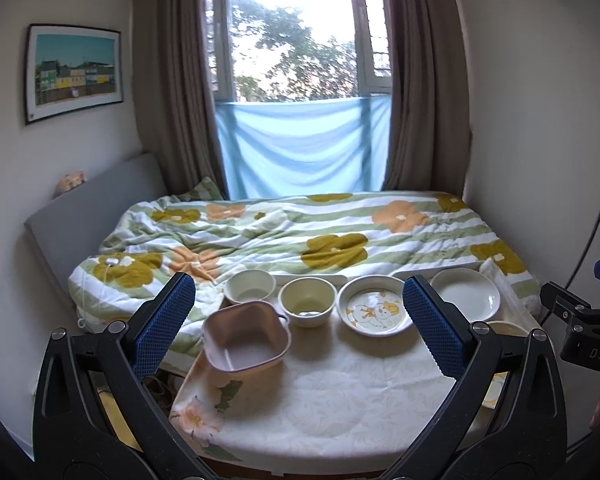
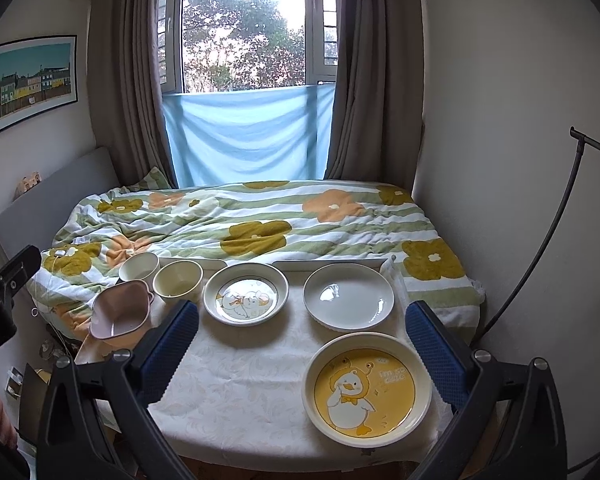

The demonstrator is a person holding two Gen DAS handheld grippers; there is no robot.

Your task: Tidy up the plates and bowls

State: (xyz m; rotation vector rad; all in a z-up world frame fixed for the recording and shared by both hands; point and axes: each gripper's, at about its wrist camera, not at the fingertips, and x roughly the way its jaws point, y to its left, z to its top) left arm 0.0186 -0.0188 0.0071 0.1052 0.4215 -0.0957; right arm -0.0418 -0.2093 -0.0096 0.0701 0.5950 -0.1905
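On the cloth-covered table (image 2: 240, 384) stand a pink square bowl (image 1: 246, 336) (image 2: 120, 312), two cream round bowls (image 1: 250, 286) (image 1: 307, 300) (image 2: 139, 266) (image 2: 178, 280), a duck-print plate (image 1: 376, 310) (image 2: 246, 298), a plain white plate (image 1: 466, 294) (image 2: 348, 295) and a yellow duck plate (image 2: 366, 386). My left gripper (image 1: 296, 320) is open and empty, held above the table's near side facing the bowls. My right gripper (image 2: 302, 344) is open and empty, over the near side by the yellow duck plate.
A bed with a flowered quilt (image 1: 300, 232) (image 2: 252, 220) lies right behind the table. Window, brown curtains and a blue cloth (image 2: 248, 136) are at the back. A black stand rod (image 2: 540, 240) leans at the right wall. Clutter sits on the floor at left (image 2: 28, 380).
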